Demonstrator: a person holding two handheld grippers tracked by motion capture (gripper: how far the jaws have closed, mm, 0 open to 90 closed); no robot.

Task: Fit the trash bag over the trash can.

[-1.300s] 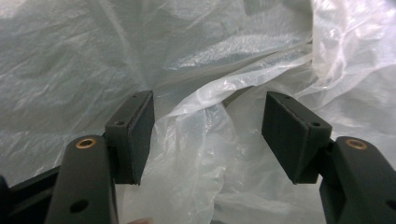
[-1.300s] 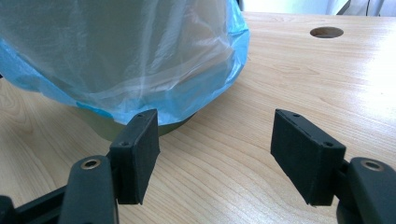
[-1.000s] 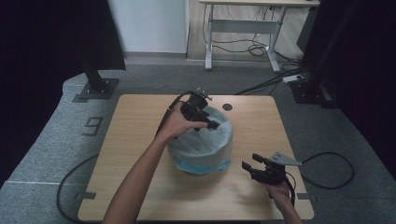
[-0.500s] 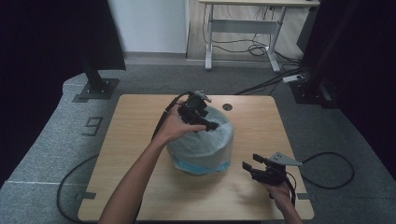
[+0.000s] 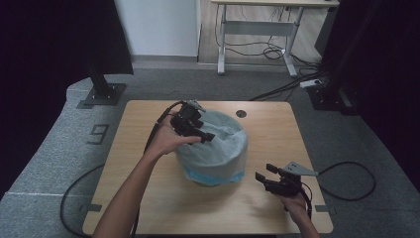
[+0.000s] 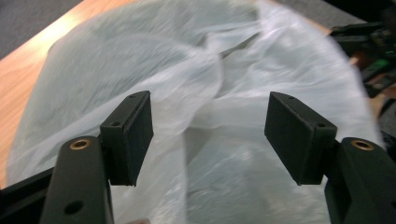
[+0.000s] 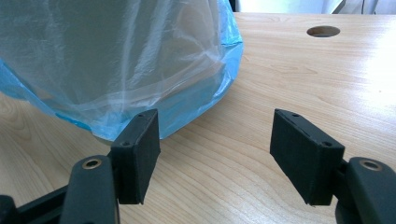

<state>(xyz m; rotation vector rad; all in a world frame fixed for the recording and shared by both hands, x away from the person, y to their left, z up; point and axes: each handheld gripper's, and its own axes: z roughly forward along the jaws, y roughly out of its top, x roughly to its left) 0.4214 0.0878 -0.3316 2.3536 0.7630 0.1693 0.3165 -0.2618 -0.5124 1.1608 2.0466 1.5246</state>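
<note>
The left gripper hangs over a crumpled plastic bag, its two black jaws standing wide apart with nothing pinched between them. The translucent white film spreads beneath and beyond both jaws, puckered into folds just past the gap. Left of the bag, a strip of wooden table shows. At the bag's far right edge, well apart from these jaws, sits the other gripper, dark and blurred.

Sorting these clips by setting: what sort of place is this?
Probably a lab or studio set up for recording: a wooden table on grey carpet, black curtains at both sides, a bare desk frame with loose cables behind. A plastic-lined bin stands on the table.
</note>
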